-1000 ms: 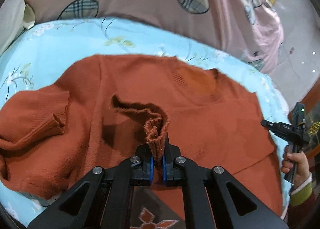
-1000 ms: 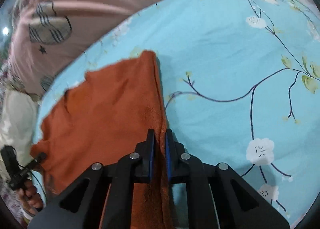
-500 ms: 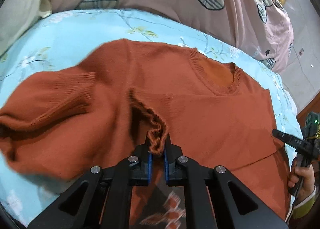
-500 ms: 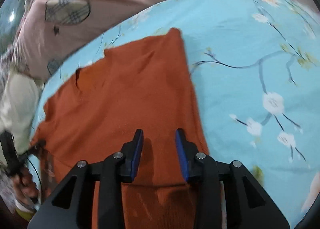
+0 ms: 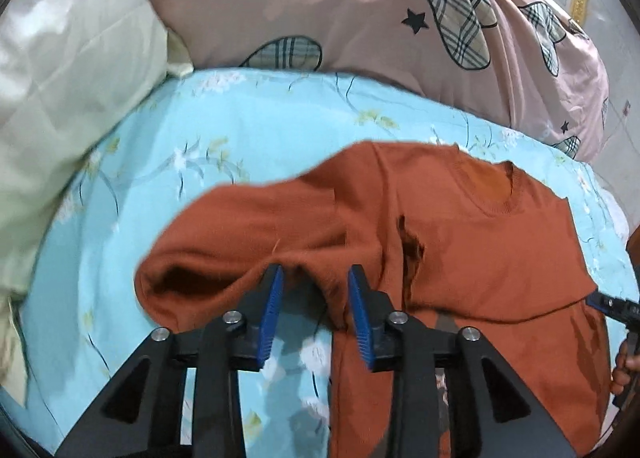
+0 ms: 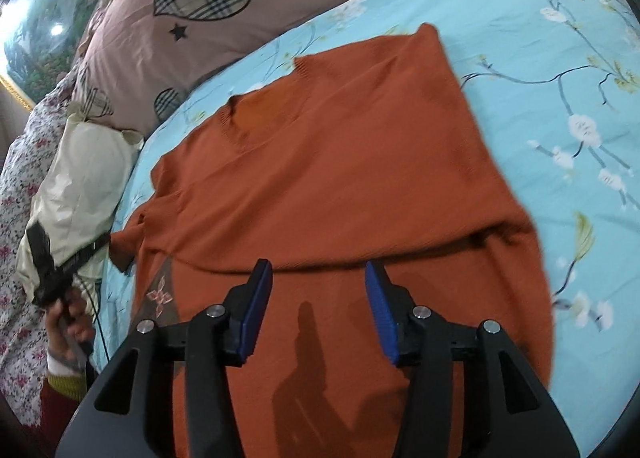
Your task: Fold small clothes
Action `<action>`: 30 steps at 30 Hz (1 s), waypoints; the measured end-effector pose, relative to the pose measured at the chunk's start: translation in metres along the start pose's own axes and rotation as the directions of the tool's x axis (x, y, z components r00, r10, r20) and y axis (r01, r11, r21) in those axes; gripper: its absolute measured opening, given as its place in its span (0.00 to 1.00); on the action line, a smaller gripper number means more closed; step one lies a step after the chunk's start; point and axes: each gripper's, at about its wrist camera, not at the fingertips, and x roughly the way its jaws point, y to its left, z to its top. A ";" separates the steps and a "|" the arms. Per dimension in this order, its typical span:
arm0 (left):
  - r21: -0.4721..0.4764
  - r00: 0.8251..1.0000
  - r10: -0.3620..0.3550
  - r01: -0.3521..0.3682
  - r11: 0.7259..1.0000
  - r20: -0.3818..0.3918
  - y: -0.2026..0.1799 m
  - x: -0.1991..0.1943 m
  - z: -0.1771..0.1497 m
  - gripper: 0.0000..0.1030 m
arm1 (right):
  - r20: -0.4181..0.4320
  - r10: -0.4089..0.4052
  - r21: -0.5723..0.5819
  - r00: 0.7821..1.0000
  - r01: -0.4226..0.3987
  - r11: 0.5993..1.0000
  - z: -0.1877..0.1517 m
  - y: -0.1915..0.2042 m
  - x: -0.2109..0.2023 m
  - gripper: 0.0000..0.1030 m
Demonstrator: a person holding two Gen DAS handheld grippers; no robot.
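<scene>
A small rust-orange knit sweater (image 5: 460, 242) lies on the light-blue flowered bedsheet (image 5: 224, 162), neckline toward the pillows. Its left sleeve (image 5: 248, 234) is bunched and folded inward just ahead of my left gripper (image 5: 315, 298), which is open and empty. In the right wrist view the sweater (image 6: 340, 162) lies with its right side folded over the body, and my right gripper (image 6: 318, 290) is open and empty above the fold edge. A small embroidered flower (image 6: 160, 294) shows near the hem.
A pink pillow with plaid hearts (image 5: 360, 18) lies along the head of the bed and a cream pillow (image 5: 60, 70) at the left. The other handheld gripper and hand show at the frame edges (image 6: 56, 278).
Both grippers have let go: the left dropped the sleeve cuff it was pinching and the right released the sweater's side edge, then both drew back. The sleeve now lies folded inward.
</scene>
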 end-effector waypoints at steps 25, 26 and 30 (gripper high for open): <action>0.092 0.990 0.010 0.003 0.996 -0.138 -0.001 0.086 0.016 0.05 | -0.045 0.065 0.059 0.997 -0.062 0.996 -0.015 0.006 0.019 0.51; 0.091 0.992 0.014 -0.003 0.996 -0.122 -0.004 0.080 0.016 0.05 | -0.042 0.069 0.057 0.997 -0.066 0.996 -0.016 0.007 0.018 0.51; 0.026 0.998 -0.062 0.062 0.998 -0.024 -0.021 0.036 0.026 0.05 | -0.017 0.085 0.047 0.996 -0.084 0.995 -0.015 0.011 0.010 0.52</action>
